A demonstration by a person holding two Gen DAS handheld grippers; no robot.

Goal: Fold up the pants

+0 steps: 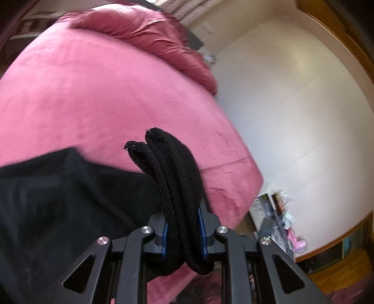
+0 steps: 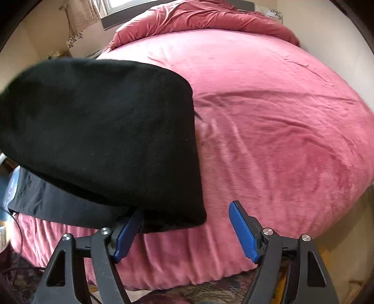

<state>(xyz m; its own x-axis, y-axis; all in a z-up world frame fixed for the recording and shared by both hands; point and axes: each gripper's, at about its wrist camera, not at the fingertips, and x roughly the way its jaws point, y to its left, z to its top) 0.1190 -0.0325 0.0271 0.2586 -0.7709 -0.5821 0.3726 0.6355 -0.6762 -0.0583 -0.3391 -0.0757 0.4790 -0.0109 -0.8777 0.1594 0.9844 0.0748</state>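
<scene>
The black pants (image 2: 100, 131) lie folded on the pink bed cover, at the left in the right wrist view. In the left wrist view the pants (image 1: 58, 201) spread to the left, and a thick doubled edge (image 1: 173, 173) of them stands up between the fingers. My left gripper (image 1: 182, 224) is shut on that edge and holds it above the bed. My right gripper (image 2: 187, 231) is open and empty at the pants' near right corner; its left pad (image 2: 126, 236) sits just under the cloth's edge.
The pink bed (image 2: 268, 117) fills both views, with a bunched red duvet (image 2: 210, 16) at its head. A white wall (image 1: 292, 117) runs along the bed's side. Toys and boxes (image 1: 280, 219) stand on the floor by the bed corner. A patterned rug (image 2: 210, 292) lies below the foot.
</scene>
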